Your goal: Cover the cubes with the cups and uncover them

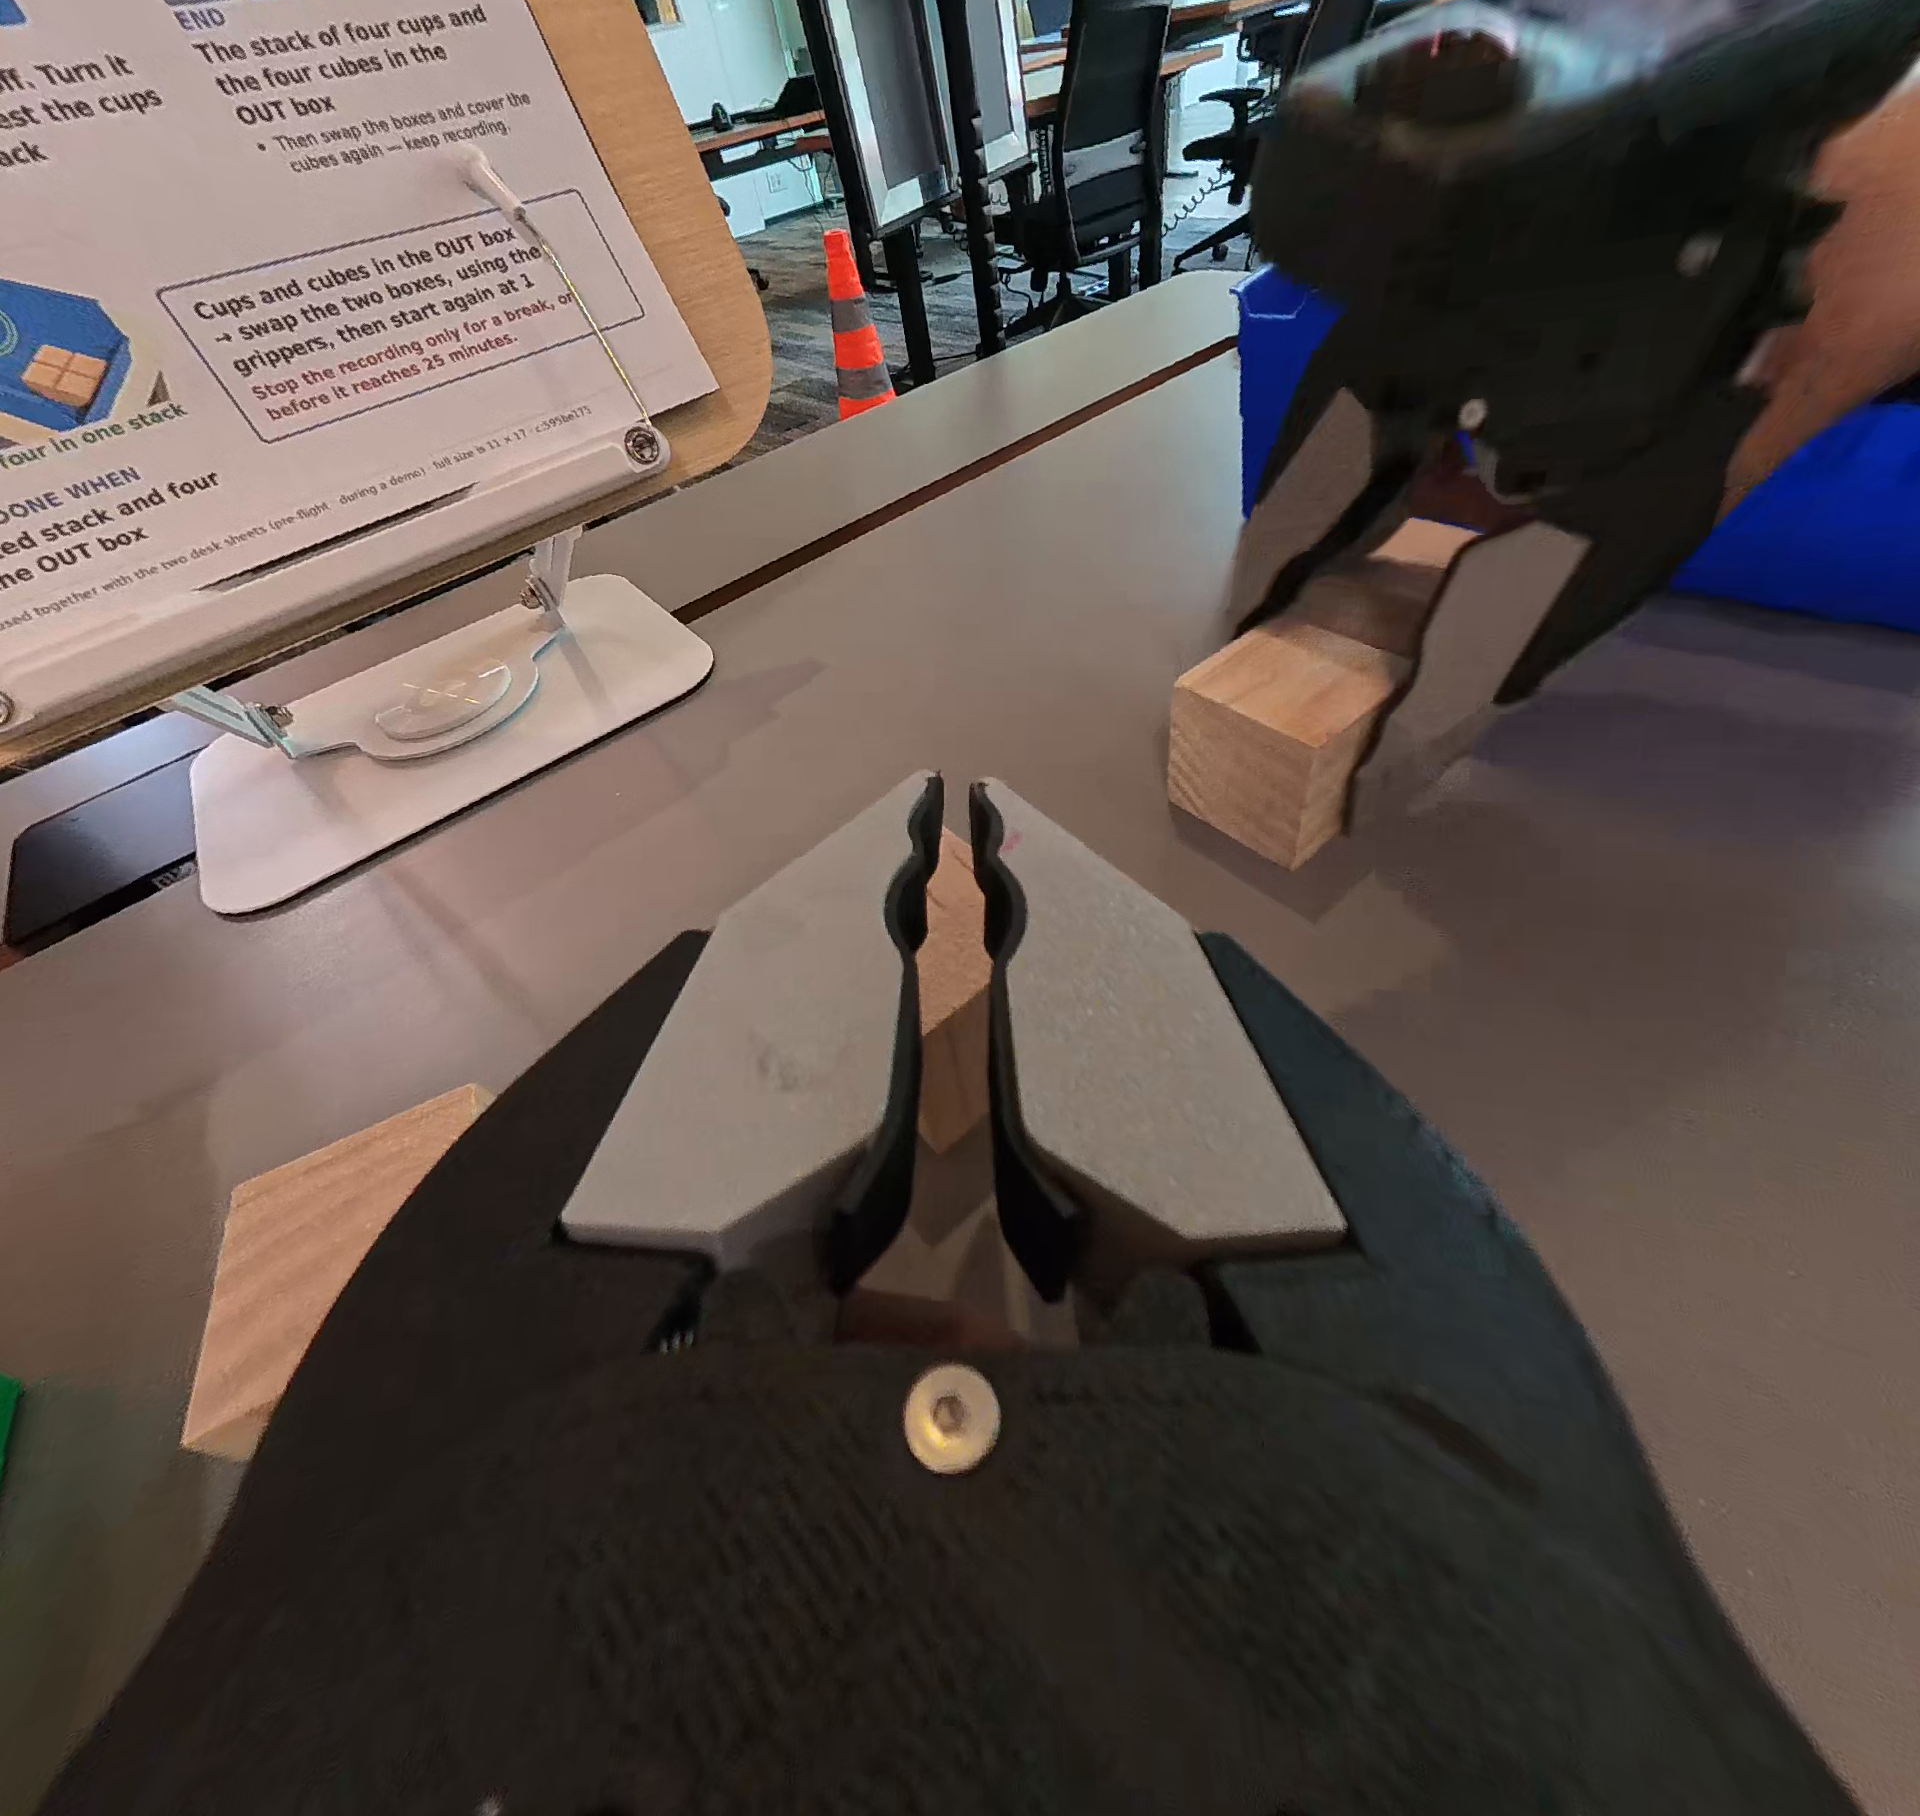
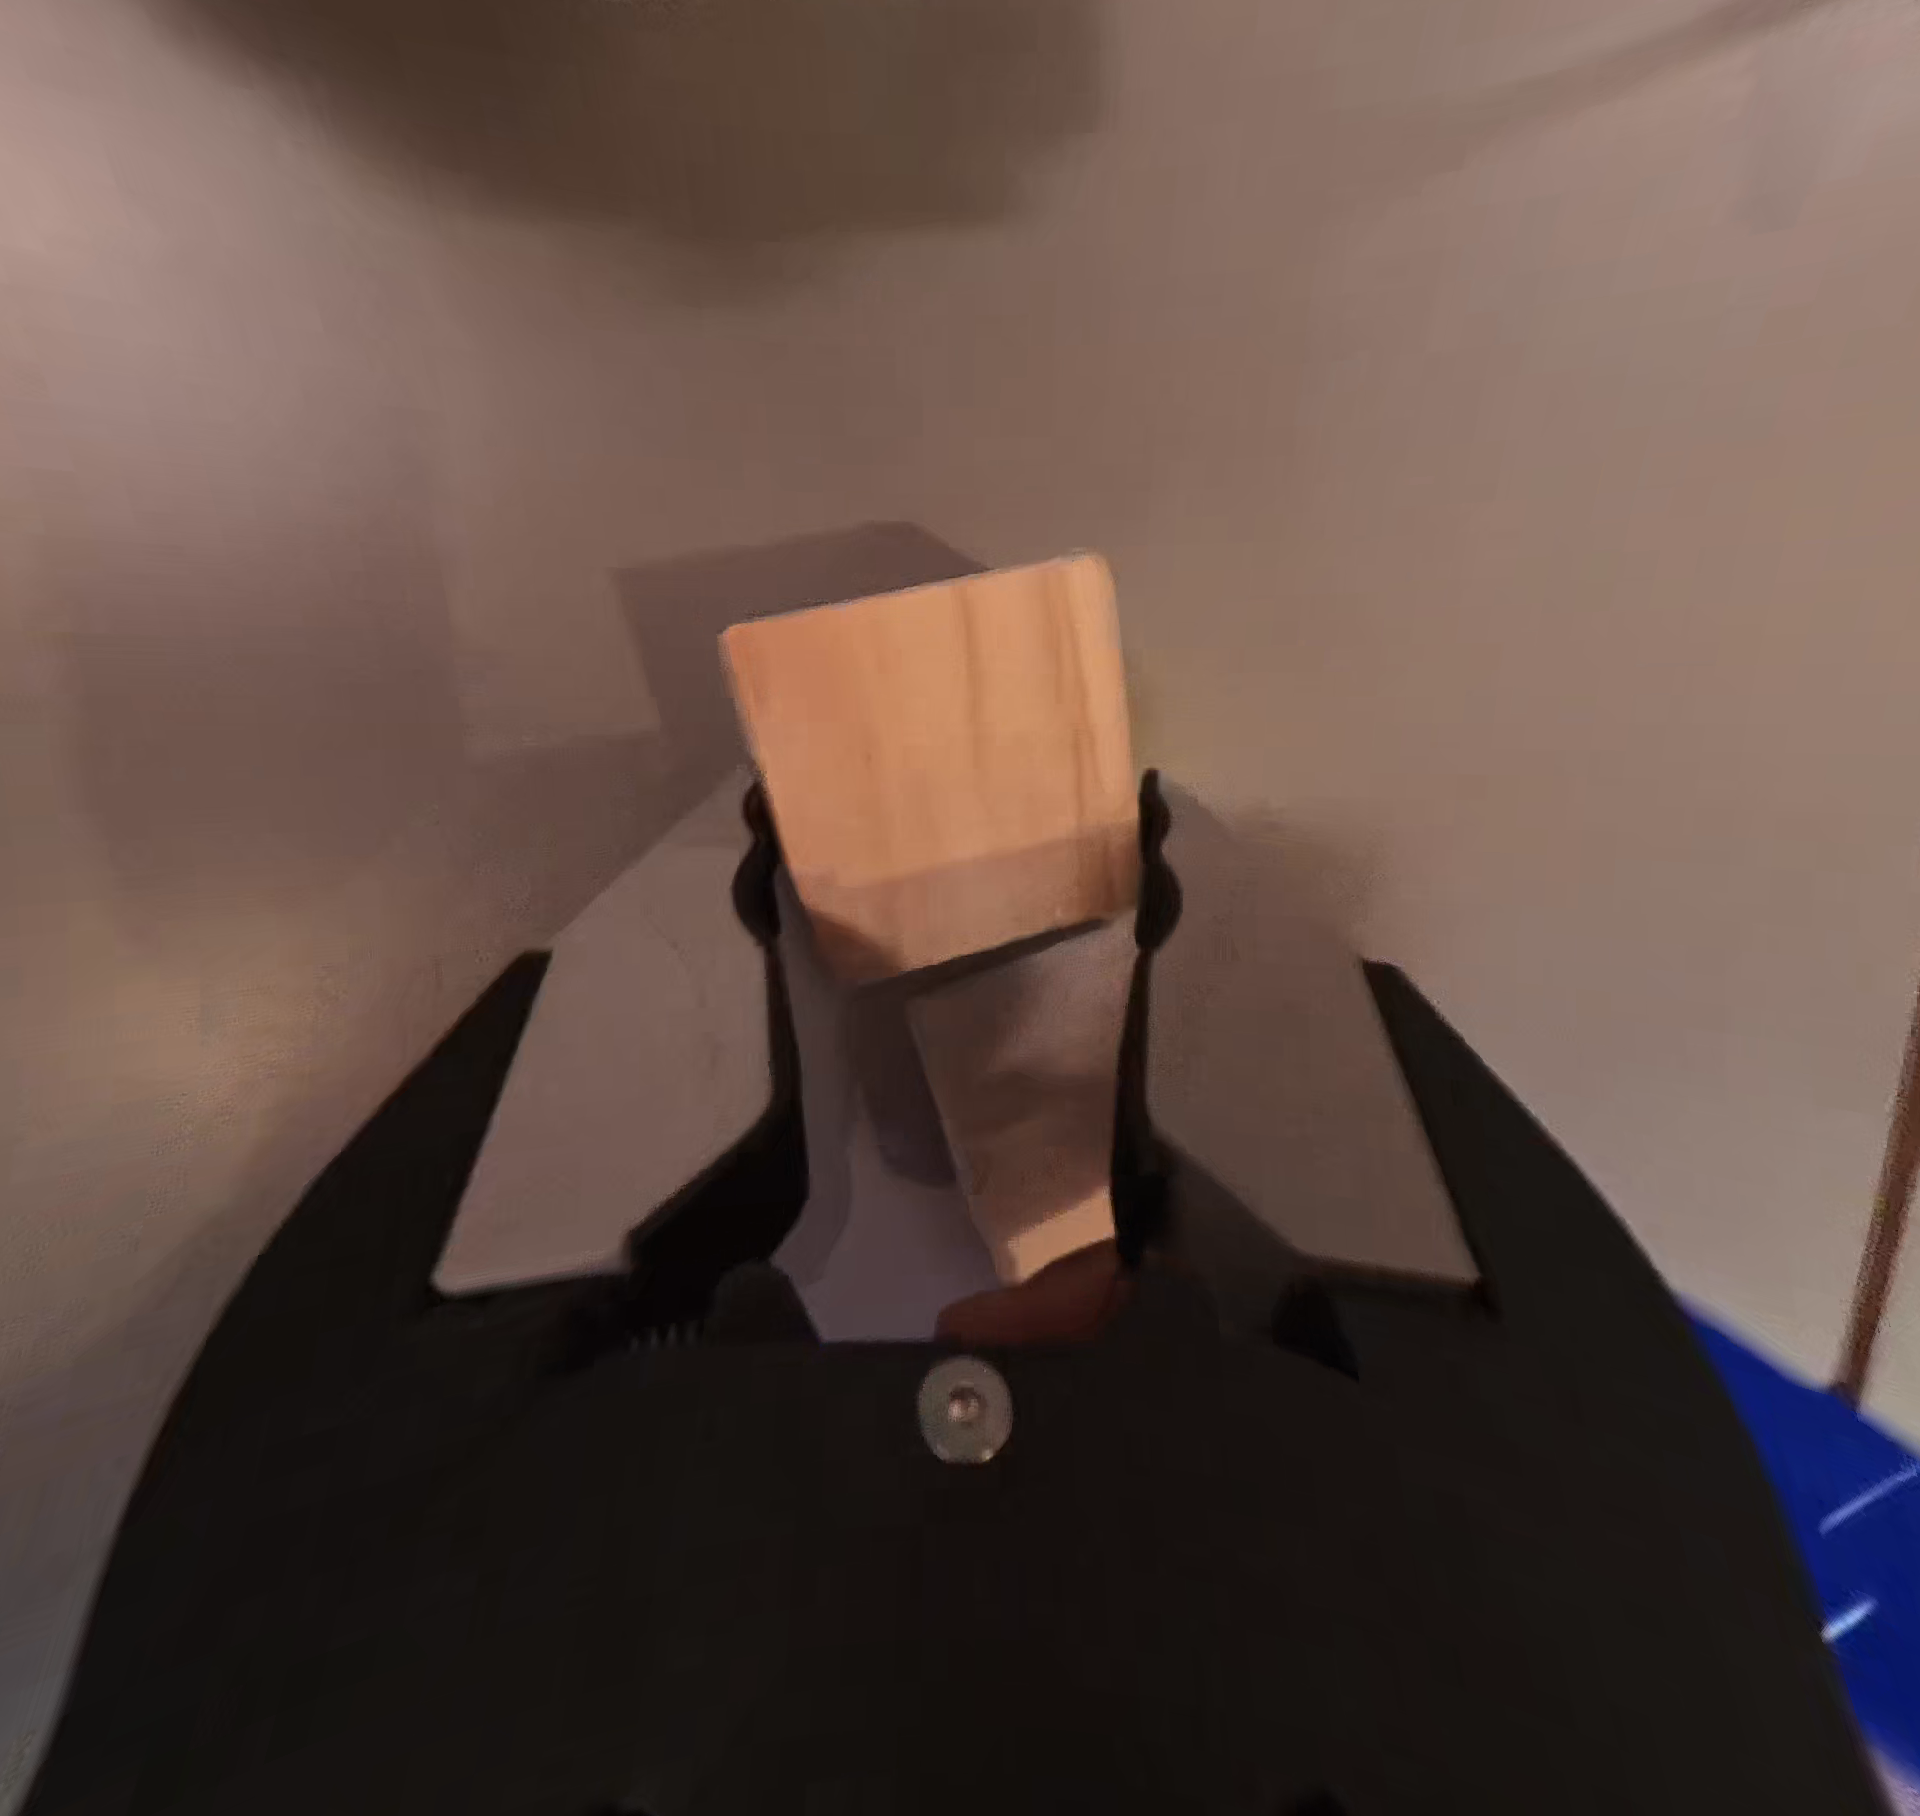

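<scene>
Three wooden cubes [image 1: 1278, 738], grey table [image 1: 935, 623], office chairs [image 1: 1101, 104]

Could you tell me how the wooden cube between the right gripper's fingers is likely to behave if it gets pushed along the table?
The wooden cube looks solid and stiff, so it should not flex. Its flat faces and square edges suggest it will slide on the smooth grey table rather than roll. It is as wide as it is tall, so tipping seems unlikely unless pushed near its top edge.

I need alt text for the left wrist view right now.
Left gripper, fingers nearly shut, above wooden cubes on a grey table; right gripper straddles another wooden cube near a blue bin. An instruction sheet on a stand sits left.
</scene>
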A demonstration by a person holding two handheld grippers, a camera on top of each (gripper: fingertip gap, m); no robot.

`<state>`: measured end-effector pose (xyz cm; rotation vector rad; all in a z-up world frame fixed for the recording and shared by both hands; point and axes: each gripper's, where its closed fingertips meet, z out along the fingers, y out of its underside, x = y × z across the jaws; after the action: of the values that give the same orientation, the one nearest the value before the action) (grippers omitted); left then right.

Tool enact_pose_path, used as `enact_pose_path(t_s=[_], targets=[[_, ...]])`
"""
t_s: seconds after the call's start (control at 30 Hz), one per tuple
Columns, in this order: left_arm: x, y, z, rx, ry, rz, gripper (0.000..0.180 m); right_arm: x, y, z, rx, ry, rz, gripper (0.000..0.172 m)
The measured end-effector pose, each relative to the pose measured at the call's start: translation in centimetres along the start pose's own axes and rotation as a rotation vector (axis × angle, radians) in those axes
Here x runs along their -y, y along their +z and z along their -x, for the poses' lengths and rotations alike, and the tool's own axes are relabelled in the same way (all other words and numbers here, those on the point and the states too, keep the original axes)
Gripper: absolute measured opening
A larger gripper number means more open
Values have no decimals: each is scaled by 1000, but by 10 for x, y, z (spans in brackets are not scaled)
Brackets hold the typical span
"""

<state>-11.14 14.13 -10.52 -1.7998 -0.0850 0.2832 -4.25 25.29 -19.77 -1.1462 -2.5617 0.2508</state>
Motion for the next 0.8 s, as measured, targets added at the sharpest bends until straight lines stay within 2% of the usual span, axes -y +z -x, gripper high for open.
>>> enact_pose_path(t_s=[0.07, 0.17, 0.27, 0.33, 0.47, 0.6, 0.67, 0.8], targets=[[2, -1, 1, 3, -4, -8, 3, 21, -3, -3, -53, -32, -110, 61], [4, -3, 3, 2, -22, -20, 3, 46, -35, -17, -138, 42, -269, 60], [3, -2, 2, 2, -16, -16, 3, 45, -81, -33, -184, 142, -370, 60], [2, -2, 1, 3, -4, -9, 3, 30, -111, -46, -225, 210, -400, 60], [3, -2, -2, 5, 22, -9, 3, -30, -163, -79, -369, 384, -430, 60], [2, -2, 0, 6, 10, -10, 3, -116, -191, -104, -519, 566, -372, 60], [2, -1, 0, 5, 8, -10, 3, -162, -186, -110, -575, 648, -297, 60], [-1, 0, -1, 8, 19, 2, 3, -235, -143, -102, -567, 811, -126, 61]])
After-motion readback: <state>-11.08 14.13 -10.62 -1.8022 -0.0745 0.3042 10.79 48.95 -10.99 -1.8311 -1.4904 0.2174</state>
